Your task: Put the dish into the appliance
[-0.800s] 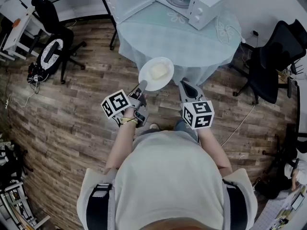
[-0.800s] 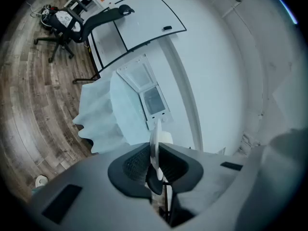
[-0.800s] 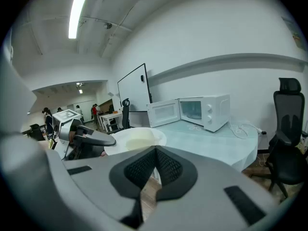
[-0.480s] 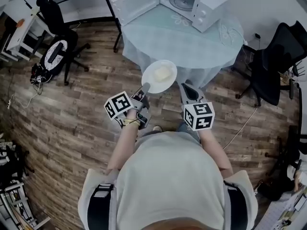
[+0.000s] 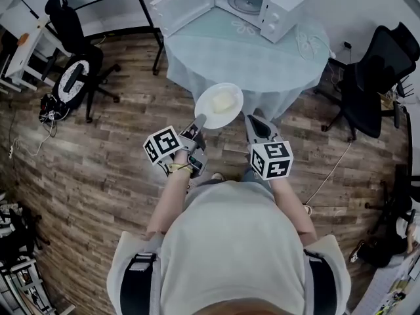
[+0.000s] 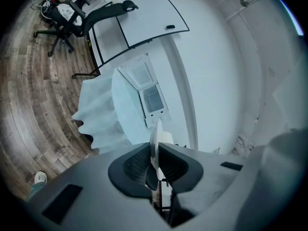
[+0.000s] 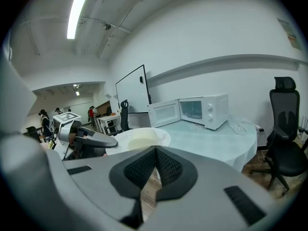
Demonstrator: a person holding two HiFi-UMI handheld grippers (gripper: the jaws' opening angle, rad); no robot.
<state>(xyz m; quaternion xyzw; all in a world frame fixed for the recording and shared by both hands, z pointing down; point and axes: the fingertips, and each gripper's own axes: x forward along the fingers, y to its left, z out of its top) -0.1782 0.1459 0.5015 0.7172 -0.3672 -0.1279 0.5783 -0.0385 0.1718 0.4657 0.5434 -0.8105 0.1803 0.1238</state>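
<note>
left hand-held gripper (image 5: 198,119): pinching rim of round white plate (image 5: 220,102) | right hand-held gripper (image 5: 254,122): closed, empty | plate: airborne, short of cloth-covered round surface (image 5: 262,61) and open white microwave (image 5: 259,4) | risk: one-edge grip, may tilt, slip

A cloth-draped round table (image 5: 262,67) stands on a wood-plank floor (image 5: 98,169), with black office chairs (image 5: 371,90) on either side. A whiteboard (image 6: 139,13) stands by the white wall (image 7: 216,37); a strip light (image 7: 76,6) glows overhead.

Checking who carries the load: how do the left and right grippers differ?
The left gripper is shut on the plate rim; the right gripper is shut on nothing. The left gripper is rolled sideways; the right gripper sits upright. Both point toward the open microwave.
</note>
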